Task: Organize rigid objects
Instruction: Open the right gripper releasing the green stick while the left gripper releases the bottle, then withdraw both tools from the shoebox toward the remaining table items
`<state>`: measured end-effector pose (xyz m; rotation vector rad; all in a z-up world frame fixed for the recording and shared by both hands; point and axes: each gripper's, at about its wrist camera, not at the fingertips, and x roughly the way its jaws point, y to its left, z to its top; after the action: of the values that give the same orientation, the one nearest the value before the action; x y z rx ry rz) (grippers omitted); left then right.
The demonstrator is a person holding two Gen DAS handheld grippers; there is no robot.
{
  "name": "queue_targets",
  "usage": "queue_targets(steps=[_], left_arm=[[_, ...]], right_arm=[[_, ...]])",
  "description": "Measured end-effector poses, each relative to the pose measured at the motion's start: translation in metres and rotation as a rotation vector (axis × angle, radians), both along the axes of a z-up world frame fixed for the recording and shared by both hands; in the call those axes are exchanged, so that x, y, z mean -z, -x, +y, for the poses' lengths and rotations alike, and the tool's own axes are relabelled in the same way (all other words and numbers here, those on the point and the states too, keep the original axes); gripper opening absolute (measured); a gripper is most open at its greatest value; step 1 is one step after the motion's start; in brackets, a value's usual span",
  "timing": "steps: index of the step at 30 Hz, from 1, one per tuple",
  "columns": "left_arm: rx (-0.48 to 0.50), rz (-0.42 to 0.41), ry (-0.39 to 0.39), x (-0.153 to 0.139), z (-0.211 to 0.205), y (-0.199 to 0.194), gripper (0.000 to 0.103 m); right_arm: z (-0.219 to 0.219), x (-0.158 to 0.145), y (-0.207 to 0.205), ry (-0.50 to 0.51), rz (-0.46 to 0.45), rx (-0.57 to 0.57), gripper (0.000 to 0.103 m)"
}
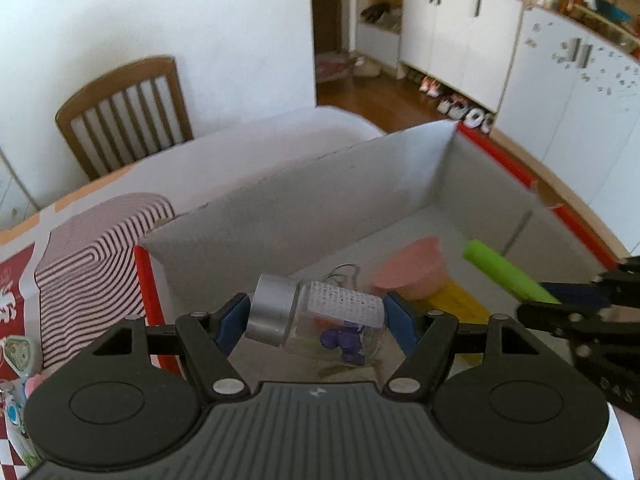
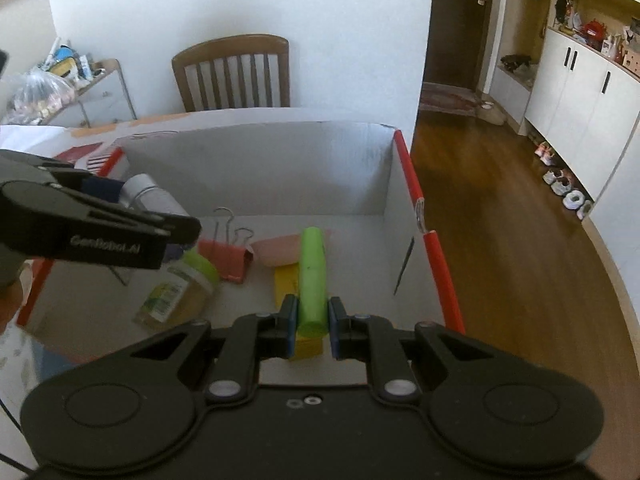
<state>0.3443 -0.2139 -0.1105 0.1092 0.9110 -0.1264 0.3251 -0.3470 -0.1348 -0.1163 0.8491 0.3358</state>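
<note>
A clear glass jar [image 1: 332,320] with a silver lid and a printed label is held crosswise over the white box [image 1: 304,196], a purple figure seen inside it. A green cylinder [image 2: 313,280] is held lengthwise above the box floor. On that floor lie a pink binder clip [image 2: 228,258] at the left, a green-lidded jar [image 2: 180,288] on its side nearer, a pink bowl-like piece [image 2: 278,250] farther back and a flat yellow piece [image 2: 286,280] under the cylinder

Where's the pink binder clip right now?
In the right wrist view, the pink binder clip lies on the box floor, left of centre, between the green-lidded jar and the pink lid.
</note>
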Motion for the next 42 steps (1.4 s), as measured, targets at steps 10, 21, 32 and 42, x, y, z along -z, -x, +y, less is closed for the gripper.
queue_targets(steps=[10,21,32,42], left_arm=[[-0.043,0.066,-0.018,0.014,-0.007,-0.025,0.071],[-0.054,0.083,-0.017,0.017,-0.009,-0.027,0.071],[-0.086,0.060,0.030,0.000,-0.005,-0.016,0.071],[-0.088,-0.007,0.079,-0.028,-0.007,0.012,0.071]], right_arm=[[0.016,0.017,-0.019,0.104,0.050,-0.006,0.014],[0.010,0.023,-0.024,0.071,0.073,-0.018,0.024],[-0.002,0.012,-0.020,0.014,0.077,-0.034,0.038],[-0.003,-0.011,-0.008,-0.028,0.036,-0.063,0.052]])
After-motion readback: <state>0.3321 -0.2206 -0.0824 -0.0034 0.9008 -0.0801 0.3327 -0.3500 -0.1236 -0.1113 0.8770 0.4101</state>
